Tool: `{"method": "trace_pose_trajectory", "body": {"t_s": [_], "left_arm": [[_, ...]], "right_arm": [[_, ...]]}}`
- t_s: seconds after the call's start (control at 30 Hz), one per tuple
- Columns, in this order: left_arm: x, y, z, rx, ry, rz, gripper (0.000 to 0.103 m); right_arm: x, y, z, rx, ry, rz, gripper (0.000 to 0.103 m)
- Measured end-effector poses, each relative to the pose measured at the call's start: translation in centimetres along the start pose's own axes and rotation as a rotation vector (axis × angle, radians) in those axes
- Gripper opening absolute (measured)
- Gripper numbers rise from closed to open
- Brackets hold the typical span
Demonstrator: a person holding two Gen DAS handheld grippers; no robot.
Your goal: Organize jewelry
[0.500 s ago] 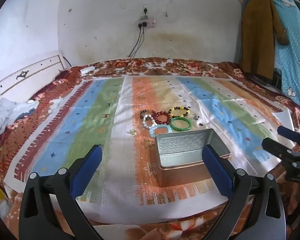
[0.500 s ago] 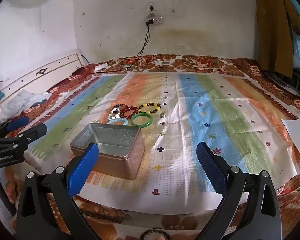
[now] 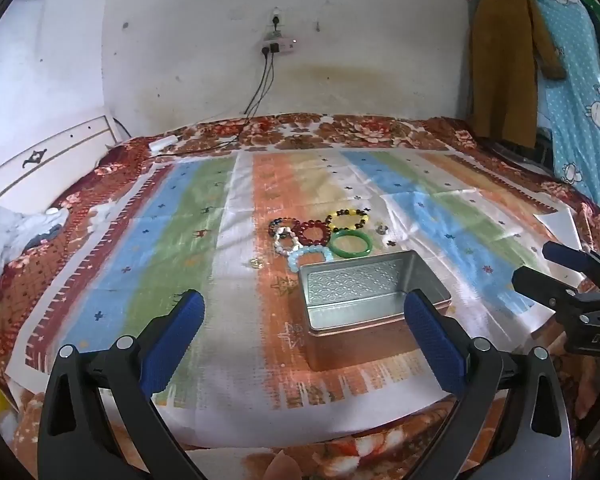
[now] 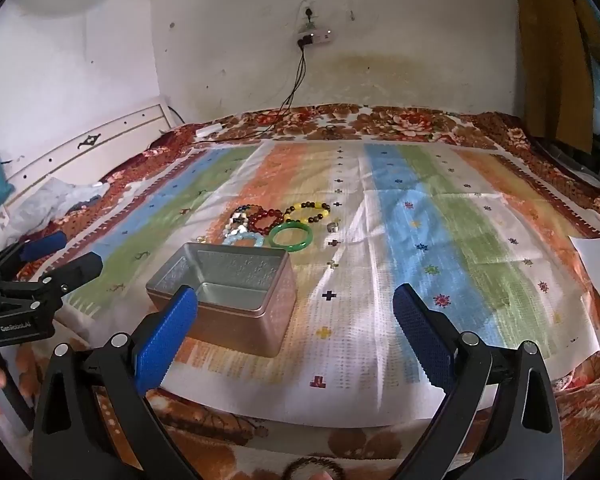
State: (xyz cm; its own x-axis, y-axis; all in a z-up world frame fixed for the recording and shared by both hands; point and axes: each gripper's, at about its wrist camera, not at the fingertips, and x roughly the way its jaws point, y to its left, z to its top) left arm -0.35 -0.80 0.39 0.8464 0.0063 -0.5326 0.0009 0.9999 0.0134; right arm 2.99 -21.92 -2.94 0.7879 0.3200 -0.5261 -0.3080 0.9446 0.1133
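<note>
The metal box (image 3: 374, 300) on the bed (image 3: 340, 132) holds nothing; bracelets (image 3: 320, 232) lie just beyond it. Small pieces (image 3: 381, 229) nearby are unclear. Left gripper (image 3: 300, 332) and right gripper (image 4: 296, 328) fingers spread, released.

The tin box (image 3: 374, 300) is bare metal, satin inside with an embossed pattern on its inner wall. Just behind it, the green bangle (image 3: 351, 243) looks glossy and glassy, the red bead bracelet (image 3: 311, 232) shiny. Under the box lies a striped cloth (image 3: 220, 280), woven and matt. The fingers (image 3: 172, 344) wear blue knurled pads on matt black plastic.
</note>
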Motion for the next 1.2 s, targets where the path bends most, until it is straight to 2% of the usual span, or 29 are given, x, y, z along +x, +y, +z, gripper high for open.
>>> {"method": "trace_pose_trajectory", "body": {"t_s": [0.1, 0.33, 0.6, 0.73, 1.2], "left_arm": [[0.5, 0.2, -0.2, -0.002, 0.013, 0.033, 0.098], [0.2, 0.4, -0.4, -0.012, 0.009, 0.024, 0.098], [0.3, 0.7, -0.3, -0.037, 0.015, 0.065, 0.098], [0.3, 0.9, -0.3, -0.045, 0.021, 0.035, 0.098], [0.3, 1.4, -0.3, -0.063, 0.031, 0.062, 0.098]], "right_arm": [[-0.2, 0.2, -0.1, 0.001, -0.002, 0.000, 0.099], [-0.2, 0.2, -0.1, 0.017, 0.006, -0.009, 0.099], [-0.2, 0.4, -0.1, -0.009, 0.006, -0.014, 0.099], [-0.3, 0.5, 0.0, -0.017, 0.011, -0.024, 0.099], [-0.2, 0.9, 0.1, -0.024, 0.016, -0.038, 0.099]]}}
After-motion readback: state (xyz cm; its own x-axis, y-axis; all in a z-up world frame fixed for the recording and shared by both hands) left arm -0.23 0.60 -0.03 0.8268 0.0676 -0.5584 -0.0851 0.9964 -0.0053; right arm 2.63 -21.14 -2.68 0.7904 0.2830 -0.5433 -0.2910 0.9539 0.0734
